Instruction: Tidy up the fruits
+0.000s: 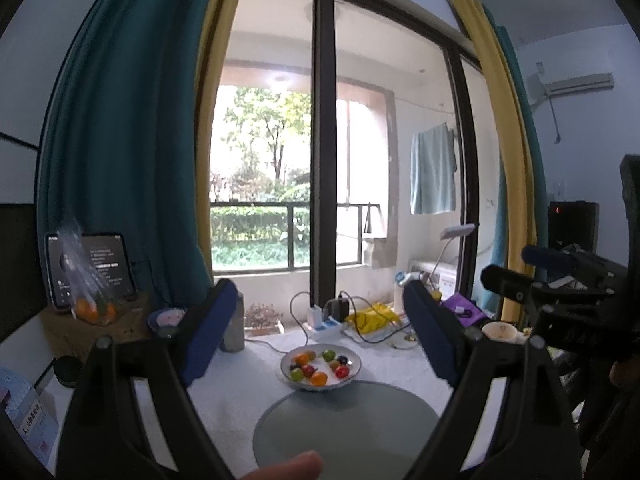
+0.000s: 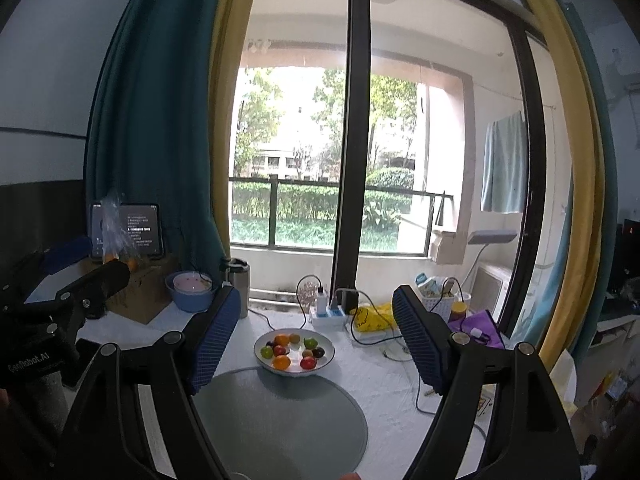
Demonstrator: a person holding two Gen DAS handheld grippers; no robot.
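Observation:
A white bowl (image 1: 355,362) holds several small fruits: orange, green, red and dark ones (image 1: 319,378). It stands on the white table just beyond a round grey mat (image 1: 348,428). The bowl (image 2: 329,346), its fruits (image 2: 281,361) and the mat (image 2: 280,428) also show in the right wrist view. My left gripper (image 1: 320,340) is open and empty, held above and short of the bowl. My right gripper (image 2: 316,336) is open and empty, also short of the bowl. The right gripper's body shows at the right of the left wrist view (image 1: 560,276).
A power strip with cables (image 2: 328,314), a yellow bag (image 2: 372,318), a purple pouch (image 2: 476,328), a steel tumbler (image 2: 239,286), a blue bowl (image 2: 190,292), a cardboard box (image 2: 140,296) with a tablet (image 2: 126,230) and bagged oranges (image 1: 92,308) line the far edge.

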